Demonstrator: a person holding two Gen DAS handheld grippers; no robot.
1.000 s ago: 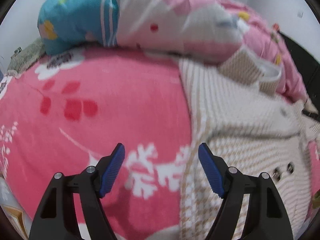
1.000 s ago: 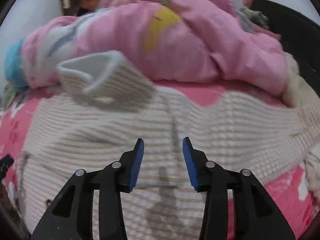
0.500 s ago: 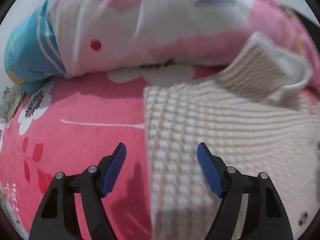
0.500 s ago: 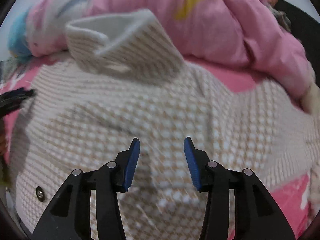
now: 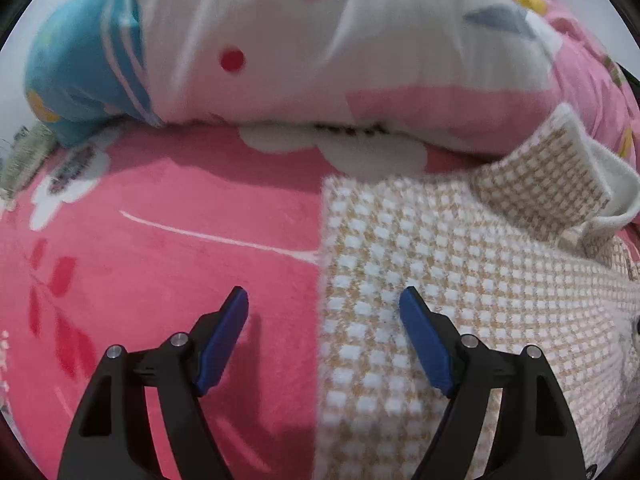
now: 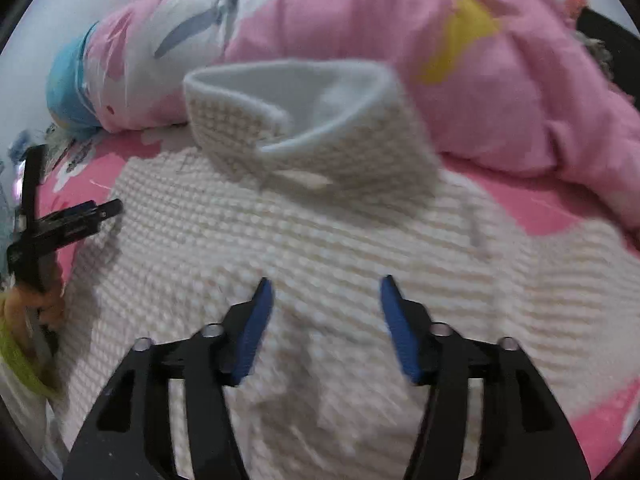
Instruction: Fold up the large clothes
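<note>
My left gripper [image 5: 323, 312] is opening, already wide, with nothing pinched. It straddles the left edge of the jacket [image 5: 460, 280]: the pad at nine o'clock hangs over bare blanket [image 5: 168, 248], the pad at three o'clock sits over the checked knit. My right gripper [image 6: 326, 300] is opening too, about half spread and empty, pointing down at the middle of the jacket's back [image 6: 320, 232].

The jacket lies flat on the pink blanket, its collar [image 6: 304, 120] standing up at twelve o'clock in the right view and at two o'clock in the left one. Beyond it the rolled quilt [image 5: 320, 48] runs across the far side. In the right view my left gripper's fingers [image 6: 76, 220] show at nine o'clock, at the jacket's side.

I judge the step to be taking hold for a fold. To do it well I should drop the left pads so one goes under the edge and one on top, catching both layers rather than blanket pile. The right should pick a spot level with the left so the fold line runs straight. The knit looks thick and soft, so a deep bite should hold better than a fingertip pinch.
</note>
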